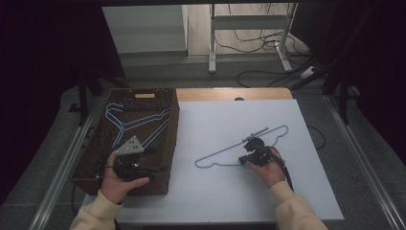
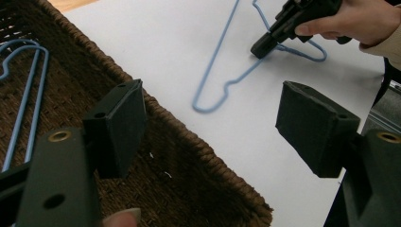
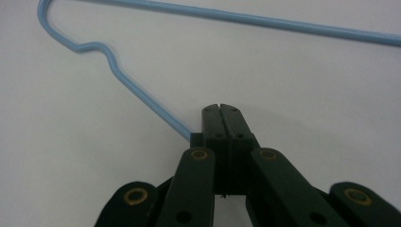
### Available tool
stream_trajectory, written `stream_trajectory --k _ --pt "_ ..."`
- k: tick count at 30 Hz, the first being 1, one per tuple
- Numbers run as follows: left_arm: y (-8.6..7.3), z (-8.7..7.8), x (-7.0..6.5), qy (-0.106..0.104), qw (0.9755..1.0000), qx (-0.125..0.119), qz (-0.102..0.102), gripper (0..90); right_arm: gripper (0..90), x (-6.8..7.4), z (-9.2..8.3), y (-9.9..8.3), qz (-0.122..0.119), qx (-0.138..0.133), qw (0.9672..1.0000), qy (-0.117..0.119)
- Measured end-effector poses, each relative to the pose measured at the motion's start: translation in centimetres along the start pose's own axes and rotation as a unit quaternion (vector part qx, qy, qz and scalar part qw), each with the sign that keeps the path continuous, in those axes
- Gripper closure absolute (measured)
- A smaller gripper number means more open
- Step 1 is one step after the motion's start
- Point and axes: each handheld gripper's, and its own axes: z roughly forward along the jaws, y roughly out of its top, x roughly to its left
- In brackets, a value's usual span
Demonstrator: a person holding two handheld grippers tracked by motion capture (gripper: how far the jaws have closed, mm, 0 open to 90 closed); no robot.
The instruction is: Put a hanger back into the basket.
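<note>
From the high view, the right gripper (image 1: pixel 253 152) sits on the sloping wire of a thin light-blue wire coat hanger (image 1: pixel 225 154) that lies flat on the white table sheet (image 1: pixel 215 191), its hook end pointing beyond the jaws toward the far edge. The left gripper (image 1: pixel 136 165) hovers over the near part of a dark-brown woven wicker basket (image 1: pixel 91 158); further in, past its jaws, another light-blue wire hanger (image 1: pixel 125 122) already rests on the basket floor.

In the left gripper view, the left gripper's (image 2: pixel 213 118) jaws stand wide apart with nothing between them. The basket rim (image 2: pixel 198 151) runs across the gap, and the hanger on the sheet (image 2: pixel 222 90) lies well beyond, with the right gripper (image 2: pixel 262 47) planted on it.

In the right gripper view, the right gripper's (image 3: pixel 222 113) jaws are pressed together, clamped on the hanger (image 3: pixel 142 99), whose wire runs out from the left jaw toward a notched shoulder bend.

By my judgement the work is about halfway: one hanger is stowed, this one is gripped but still on the sheet, and lifting it across into the basket remains.
</note>
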Motion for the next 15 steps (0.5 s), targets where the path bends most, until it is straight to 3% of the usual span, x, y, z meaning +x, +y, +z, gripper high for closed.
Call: stream_trajectory --k 10,15 --pt "0.0 0.2 -0.2 -0.003 1.0 0.002 0.002 24.9 90.0 1.4 -1.1 -2.5 -0.019 0.008 0.9996 0.021" --pt "0.1 0.4 -0.4 -0.005 1.0 0.004 0.004 24.9 89.9 1.1 -2.5 -2.9 -0.017 -0.021 0.9995 0.018"
